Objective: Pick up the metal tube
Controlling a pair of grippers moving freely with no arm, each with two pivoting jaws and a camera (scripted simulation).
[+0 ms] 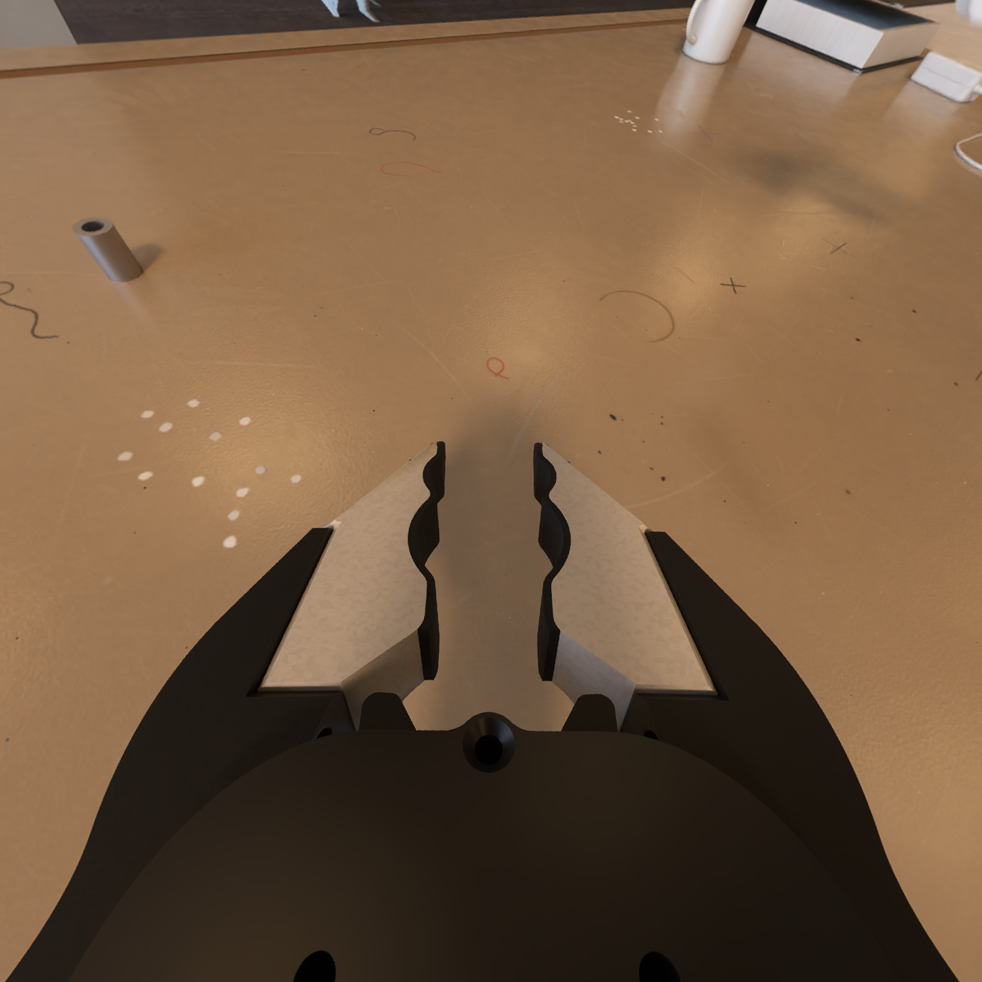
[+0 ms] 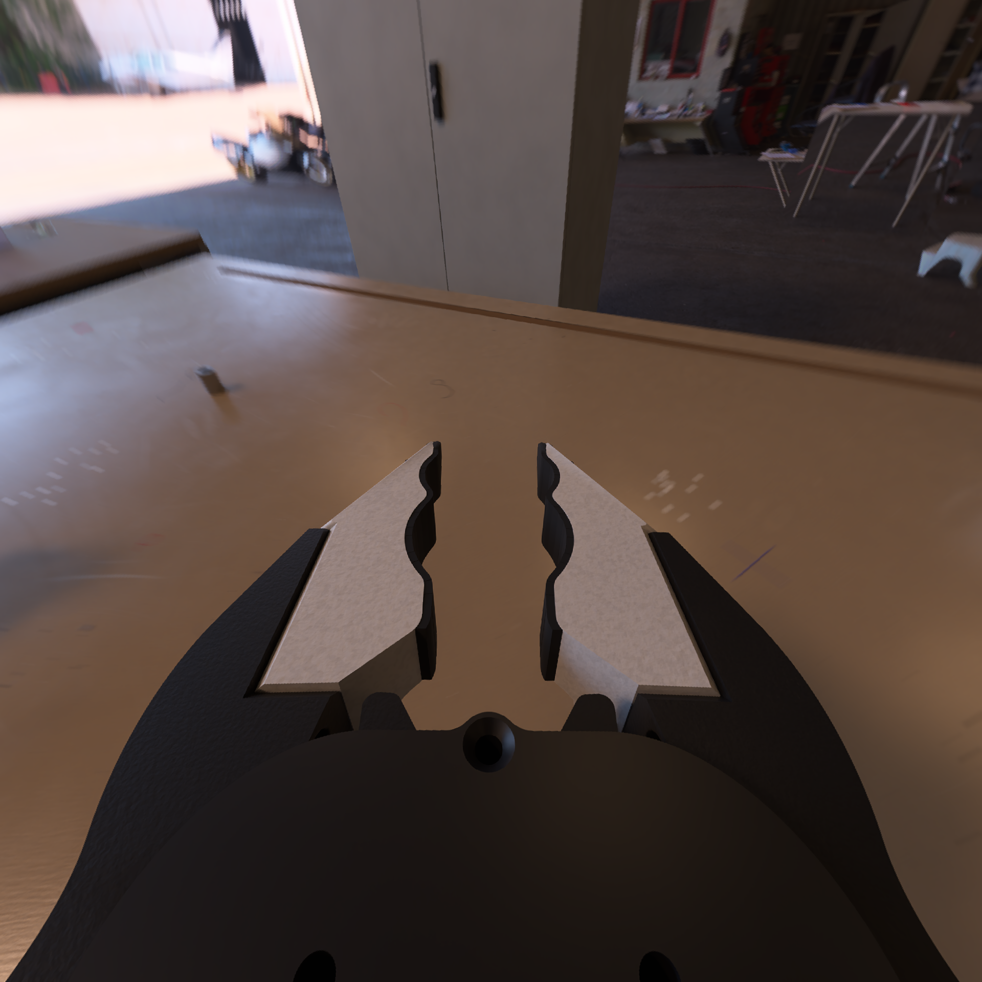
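A short grey metal tube [image 1: 109,248] stands upright on the tan table [image 1: 478,239], far ahead and to the left in the left wrist view. It also shows small and far off at the left in the right wrist view [image 2: 211,380]. My left gripper [image 1: 489,451] is open and empty, above the table, well to the right of the tube. My right gripper [image 2: 489,450] is open and empty, above the table, far from the tube.
A white mug [image 1: 712,32], a thick book [image 1: 845,37] and a small white block [image 1: 948,77] sit at the table's far right. Pen marks and white dots are on the tabletop. Beyond the far edge [image 2: 637,324] stand a cabinet [image 2: 451,138] and trestle tables [image 2: 892,149].
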